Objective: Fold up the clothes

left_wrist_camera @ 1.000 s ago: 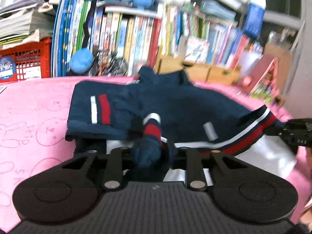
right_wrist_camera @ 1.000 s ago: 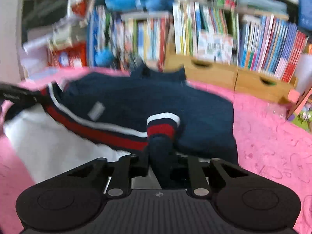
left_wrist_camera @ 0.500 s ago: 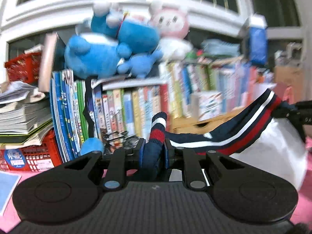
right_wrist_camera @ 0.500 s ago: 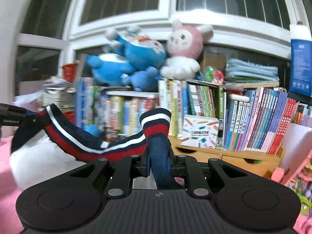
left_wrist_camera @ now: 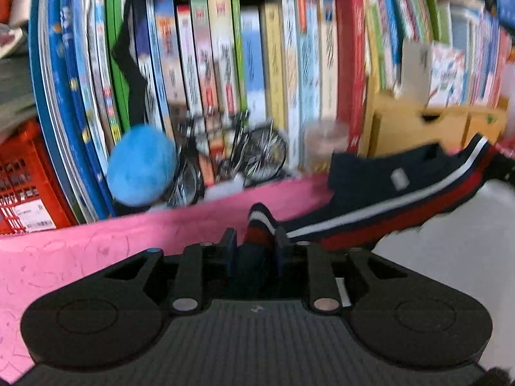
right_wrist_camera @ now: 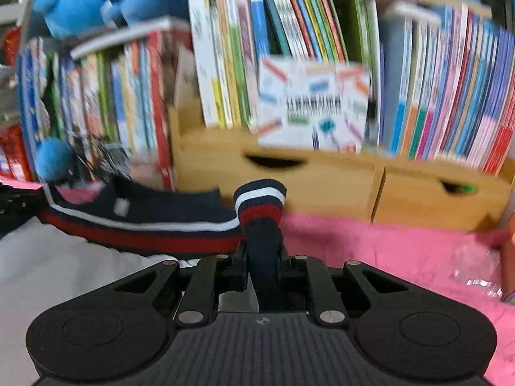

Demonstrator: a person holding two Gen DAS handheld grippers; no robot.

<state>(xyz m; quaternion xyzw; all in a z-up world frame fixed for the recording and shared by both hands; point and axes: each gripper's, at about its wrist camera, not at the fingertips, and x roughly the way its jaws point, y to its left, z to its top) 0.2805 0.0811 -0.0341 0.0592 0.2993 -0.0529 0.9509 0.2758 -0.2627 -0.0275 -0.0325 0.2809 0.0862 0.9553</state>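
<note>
While blurred, pink cover [left_wrist_camera: 96, 251] (likely bedding) | bookshelf [right_wrist_camera: 289, 64] behind | left gripper [left_wrist_camera: 254, 251] opening around sweater [left_wrist_camera: 386, 193] | right gripper [right_wrist_camera: 262, 254] clamps sweater

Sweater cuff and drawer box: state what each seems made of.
Sweater cuff: knit yarn, matte, seemingly ribbed, with navy, white and red bands; fibre unclear. Drawer box: looks like light wood or bamboo, smooth tan face with cut-out pulls; blur leaves it open.
</note>
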